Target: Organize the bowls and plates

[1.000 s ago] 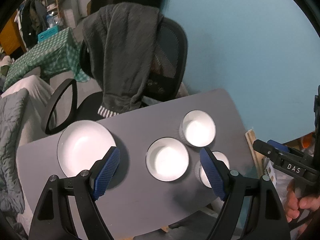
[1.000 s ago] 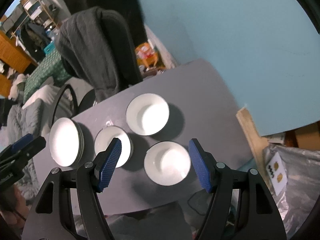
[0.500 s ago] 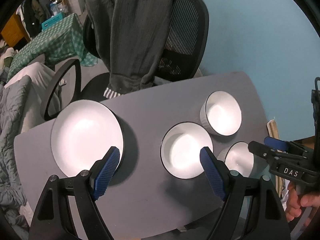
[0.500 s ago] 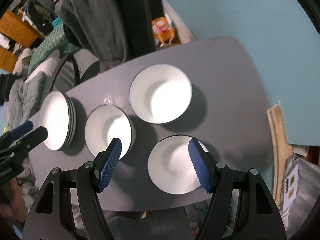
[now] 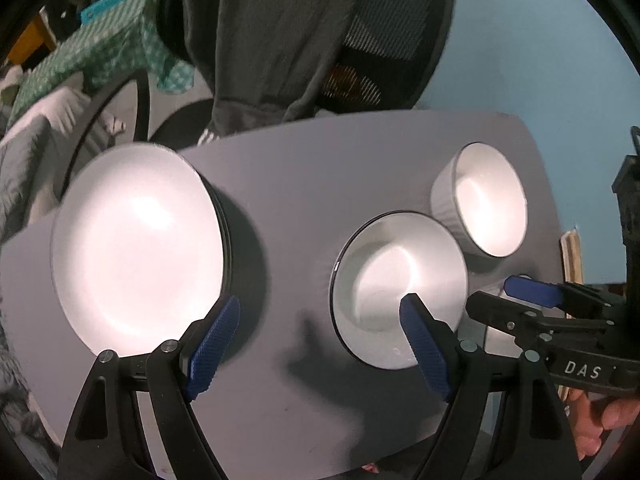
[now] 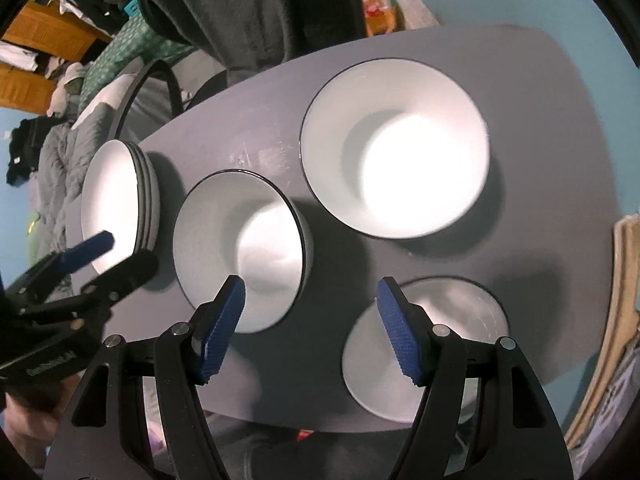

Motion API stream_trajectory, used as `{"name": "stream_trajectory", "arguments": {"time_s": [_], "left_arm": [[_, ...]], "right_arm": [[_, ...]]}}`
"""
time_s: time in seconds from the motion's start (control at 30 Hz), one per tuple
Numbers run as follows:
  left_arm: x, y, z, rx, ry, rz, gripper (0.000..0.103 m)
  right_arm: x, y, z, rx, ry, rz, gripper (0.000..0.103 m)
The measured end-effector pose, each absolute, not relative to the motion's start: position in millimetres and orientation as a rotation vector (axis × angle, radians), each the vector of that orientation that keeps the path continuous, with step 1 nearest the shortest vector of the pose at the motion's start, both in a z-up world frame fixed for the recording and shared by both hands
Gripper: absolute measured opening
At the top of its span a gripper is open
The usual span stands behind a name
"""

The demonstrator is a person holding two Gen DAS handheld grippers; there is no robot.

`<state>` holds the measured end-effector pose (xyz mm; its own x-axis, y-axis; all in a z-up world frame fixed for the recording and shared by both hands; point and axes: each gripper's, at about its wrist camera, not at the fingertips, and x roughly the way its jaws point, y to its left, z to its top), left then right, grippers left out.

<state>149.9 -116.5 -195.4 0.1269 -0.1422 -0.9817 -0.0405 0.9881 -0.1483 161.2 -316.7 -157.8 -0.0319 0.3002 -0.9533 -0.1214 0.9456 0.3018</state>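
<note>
On the grey table (image 5: 320,168) a stack of white plates (image 5: 136,248) stands at the left. A white bowl with a dark rim (image 5: 400,292) is in the middle and a second bowl (image 5: 488,200) behind it to the right. My left gripper (image 5: 320,303) hangs open and empty between the plates and the middle bowl. In the right wrist view the plates (image 6: 116,204), the middle bowl (image 6: 244,248), a large far bowl (image 6: 396,148) and a near bowl (image 6: 440,344) show. My right gripper (image 6: 311,282) is open and empty between the middle and near bowls.
An office chair (image 5: 392,40) draped with a dark grey garment (image 5: 256,40) stands behind the table, against a blue wall (image 5: 540,60). A green checked cloth (image 5: 100,52) lies at the far left. A wooden board (image 6: 616,320) leans past the table's right edge.
Both grippers have come down toward the table, so the plates and bowls look much larger. The jaws have kept the same width. No dish has moved.
</note>
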Motion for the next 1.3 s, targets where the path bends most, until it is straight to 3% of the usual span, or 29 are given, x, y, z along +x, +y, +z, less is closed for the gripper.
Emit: {"name": "stream_trajectory", "arguments": {"time_s": [0.13, 0.33, 0.47, 0.53, 0.67, 0.73, 1.03, 1.13, 1.3], "left_arm": [[152, -115, -210, -0.187, 1.470, -0.055, 0.083], [154, -120, -226, -0.167, 1.499, -0.072, 0.082], [152, -123, -233, -0.164, 1.517, -0.081, 0.072], [154, -122, -238, -0.174, 1.528, -0.084, 0.059], [156, -122, -246, -0.201, 1.551, -0.082, 0.050], [157, -122, -251, -0.217, 1.566, -0.090, 0.040], [160, -126, -266, -0.262, 1.607, -0.101, 0.021], [162, -127, -269, -0.281, 1.606, -0.111, 0.020], [163, -127, -271, -0.294, 1.616, -0.139, 0.014]], "right_arm": [[167, -313, -168, 0.115, 1.593, 0.357, 0.069], [170, -307, -178, 0.078, 1.608, 0.386, 0.056], [171, -304, -185, 0.061, 1.618, 0.396, 0.046], [173, -301, -188, 0.056, 1.624, 0.396, 0.041], [174, -296, -194, 0.053, 1.634, 0.415, 0.030], [173, -295, -197, 0.055, 1.638, 0.426, 0.026], [174, -301, -204, 0.035, 1.642, 0.412, 0.015], [172, -302, -207, 0.026, 1.636, 0.396, 0.009], [170, -302, -205, 0.027, 1.624, 0.378, 0.008]]}}
